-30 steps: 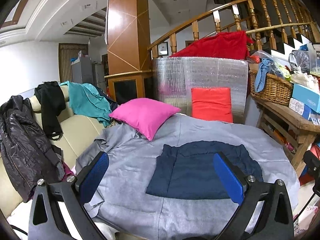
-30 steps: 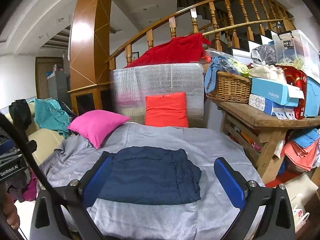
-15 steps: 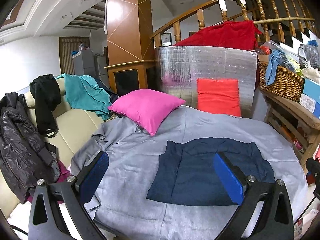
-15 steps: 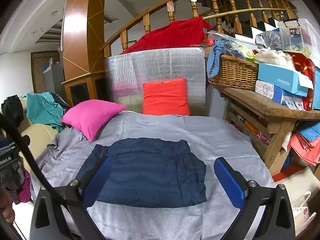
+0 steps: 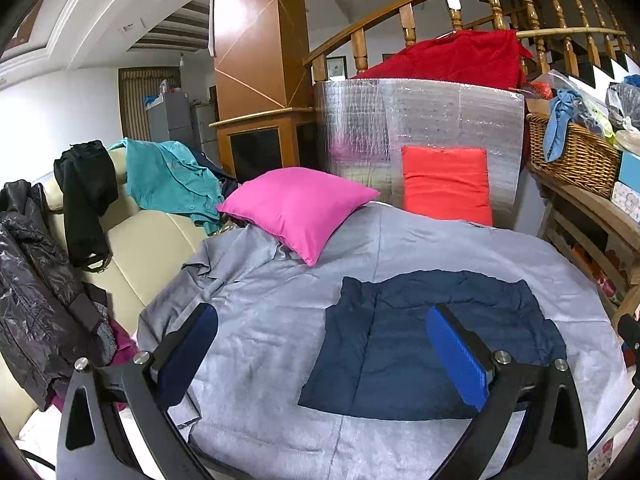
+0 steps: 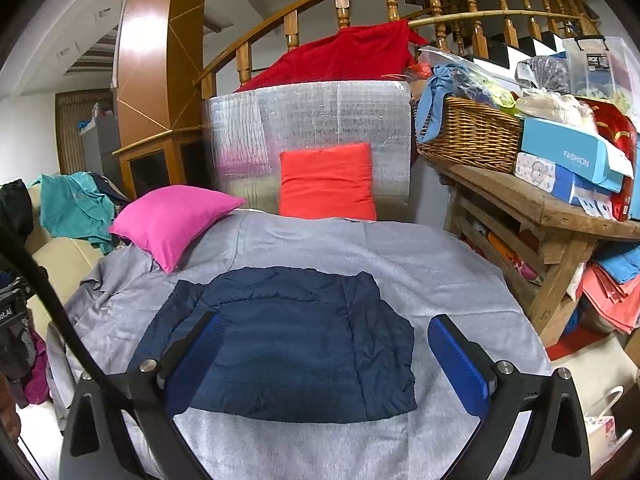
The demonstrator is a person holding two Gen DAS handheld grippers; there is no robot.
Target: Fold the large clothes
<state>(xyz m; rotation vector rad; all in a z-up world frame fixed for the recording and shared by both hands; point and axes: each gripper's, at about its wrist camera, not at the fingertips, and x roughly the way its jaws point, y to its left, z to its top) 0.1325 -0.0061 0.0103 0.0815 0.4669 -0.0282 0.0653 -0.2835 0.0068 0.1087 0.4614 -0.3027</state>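
A dark navy garment point(image 5: 432, 340) lies folded into a flat rectangle on a grey sheet point(image 5: 280, 320) over the bed; it also shows in the right wrist view point(image 6: 292, 344). My left gripper point(image 5: 324, 356) is open and empty, held above the sheet at the garment's left side. My right gripper point(image 6: 328, 360) is open and empty, held above the garment's near half. Both have blue pads.
A pink pillow point(image 5: 300, 208) and an orange-red pillow point(image 5: 446, 184) lie at the bed's far end before a silver foil panel point(image 5: 420, 120). A cream sofa point(image 5: 132, 240) with jackets is left. A wooden table point(image 6: 540, 208) with basket and boxes is right.
Both grippers have moved forward and tilted down toward the bed, so the navy garment looks larger and closer. The garment has not moved. Both grippers stay open.
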